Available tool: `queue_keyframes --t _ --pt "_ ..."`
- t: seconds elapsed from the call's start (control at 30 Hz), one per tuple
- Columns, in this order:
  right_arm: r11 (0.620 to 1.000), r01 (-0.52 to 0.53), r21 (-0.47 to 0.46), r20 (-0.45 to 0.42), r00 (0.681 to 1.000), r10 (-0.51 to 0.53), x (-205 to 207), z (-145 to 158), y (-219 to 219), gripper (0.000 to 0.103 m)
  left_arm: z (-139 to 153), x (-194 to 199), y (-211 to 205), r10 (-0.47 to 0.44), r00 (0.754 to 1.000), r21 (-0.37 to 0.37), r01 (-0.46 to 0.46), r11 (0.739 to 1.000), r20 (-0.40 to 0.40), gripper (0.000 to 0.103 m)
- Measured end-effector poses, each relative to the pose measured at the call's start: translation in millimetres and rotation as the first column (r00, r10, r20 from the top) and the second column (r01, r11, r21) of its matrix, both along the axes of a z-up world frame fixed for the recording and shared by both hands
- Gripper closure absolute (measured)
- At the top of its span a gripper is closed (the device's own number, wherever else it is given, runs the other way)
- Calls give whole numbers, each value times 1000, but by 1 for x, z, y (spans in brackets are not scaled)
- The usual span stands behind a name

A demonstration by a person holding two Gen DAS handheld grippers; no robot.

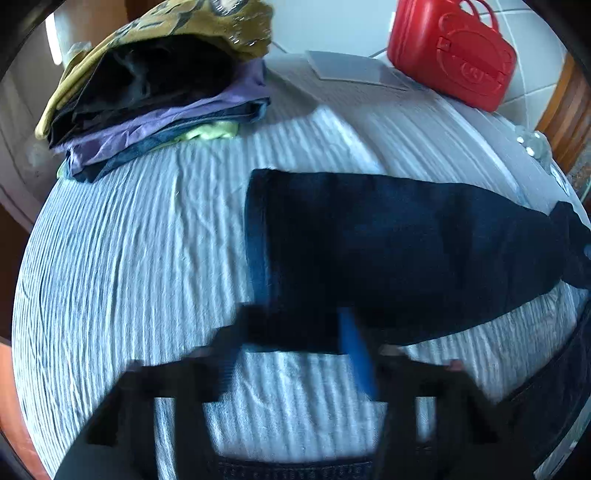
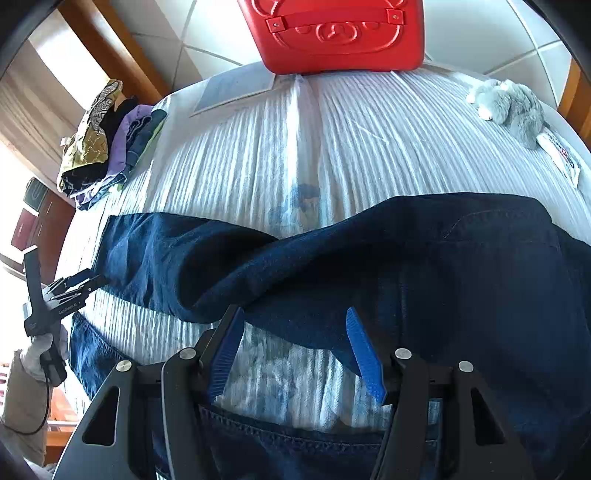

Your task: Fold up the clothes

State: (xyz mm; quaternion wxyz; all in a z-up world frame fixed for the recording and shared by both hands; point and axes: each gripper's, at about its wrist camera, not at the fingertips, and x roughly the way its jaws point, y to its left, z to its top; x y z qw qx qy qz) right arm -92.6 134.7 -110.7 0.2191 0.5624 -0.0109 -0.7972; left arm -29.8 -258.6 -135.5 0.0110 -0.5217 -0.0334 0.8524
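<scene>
Here the dark blue jeans (image 2: 332,266) lie across the striped bed cover (image 2: 240,155), their long axis running side to side through the middle of the right wrist frame, the hem at the left and the wider waist part at the right. The left gripper (image 2: 96,280), in a gloved hand (image 2: 38,354) at the left edge, meets that hem; whether it pinches the cloth I cannot tell, as its own view is blurred. The right gripper (image 2: 295,350) stands spread at the lower centre, blue pads apart over the near edge. At upper left sits a pile of folded clothes (image 2: 107,147), at top a red case (image 2: 340,33), at upper right a grey plush toy (image 2: 513,107).
</scene>
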Motion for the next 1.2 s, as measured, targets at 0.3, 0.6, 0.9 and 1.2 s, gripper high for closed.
queue_keyframes --t 0.3,0.6,0.9,1.2 --pt "980 87 -180 123 990 -66 -12 -19 -17 42 29 15 9 29 996 20 -28 999 -81 94" --pt "993 44 -107 87 996 -35 -8 -29 -55 98 86 42 -4 57 988 108 -41 993 -145 94" --pt "983 -32 -179 -95 995 15 -40 53 -57 99 144 40 -18 109 974 128 -84 988 -198 88" --pt "953 262 -154 -201 936 -290 -124 55 -35 61 121 -37 -1 63 973 65 -49 997 -220 23"
